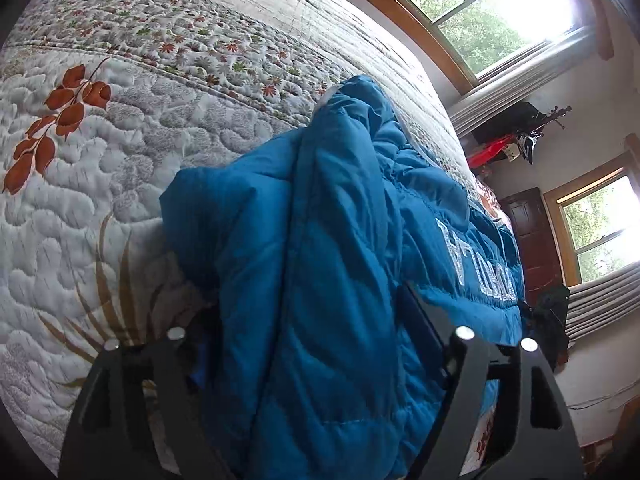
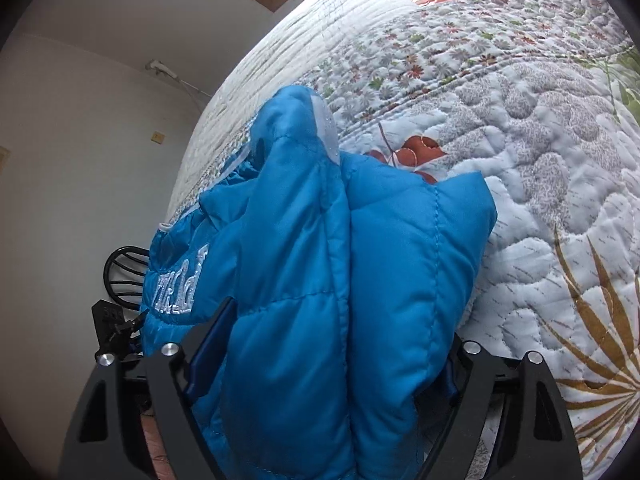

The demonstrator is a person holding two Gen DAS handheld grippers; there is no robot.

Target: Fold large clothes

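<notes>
- Left gripper (image 1: 316, 344): clamped on a thick bunch of the blue padded jacket (image 1: 320, 264), black fingers (image 1: 420, 312) pressed against the fabric on both sides.
- Right gripper (image 2: 324, 344): likewise clamped on the jacket (image 2: 340, 260), two puffy folds squeezed side by side between the fingers (image 2: 212, 336).
- Jacket bunched and lifted at the grippers, far end trailing onto the bed (image 1: 120, 184); pale trim along one edge near the top of the bundle.
- White stitched lettering (image 1: 472, 260) on the jacket, seen on the right in the left wrist view and on the left (image 2: 176, 284) in the right wrist view; too distorted to read.
- Under and beyond the jacket: white quilted bedspread (image 2: 520, 160) with rust leaves, gold fronds and a band of small flowers.
- Beyond the bed in the left wrist view: wood-framed windows (image 1: 480, 12), a dark wooden door (image 1: 532, 240).
- In the right wrist view: plain white wall (image 2: 100, 100), a black wire object (image 2: 124, 276) low beside the jacket.
</notes>
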